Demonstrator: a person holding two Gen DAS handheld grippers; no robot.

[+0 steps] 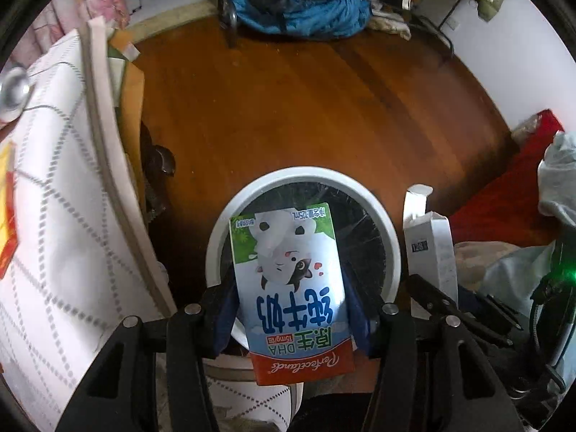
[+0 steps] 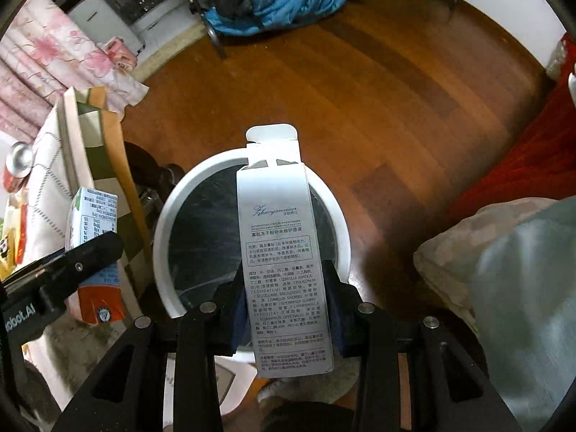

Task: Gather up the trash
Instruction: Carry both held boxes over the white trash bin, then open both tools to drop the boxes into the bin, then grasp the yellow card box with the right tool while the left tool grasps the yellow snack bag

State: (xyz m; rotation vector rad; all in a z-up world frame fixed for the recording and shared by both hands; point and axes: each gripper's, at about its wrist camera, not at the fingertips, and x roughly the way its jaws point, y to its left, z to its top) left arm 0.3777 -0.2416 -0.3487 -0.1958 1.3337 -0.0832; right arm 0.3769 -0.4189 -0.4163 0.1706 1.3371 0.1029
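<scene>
My left gripper (image 1: 289,306) is shut on a milk carton (image 1: 288,280) with a cartoon cow, held upside down over a white bin with a black liner (image 1: 306,180). My right gripper (image 2: 284,302) is shut on a tall silver-white cosmetics box (image 2: 279,252) with its top flap open, held over the same bin (image 2: 252,156). The silver box (image 1: 430,248) shows to the right in the left wrist view. At the left edge of the right wrist view, the milk carton (image 2: 91,216) sits in the left gripper's fingers (image 2: 82,255).
The bin stands on a wooden floor (image 1: 324,108). A table with a white dotted cloth (image 1: 54,216) is on the left, with a silver ball-shaped object (image 1: 14,90) on it. A blue garment pile (image 1: 306,10) lies at the back, and red fabric (image 2: 522,162) to the right.
</scene>
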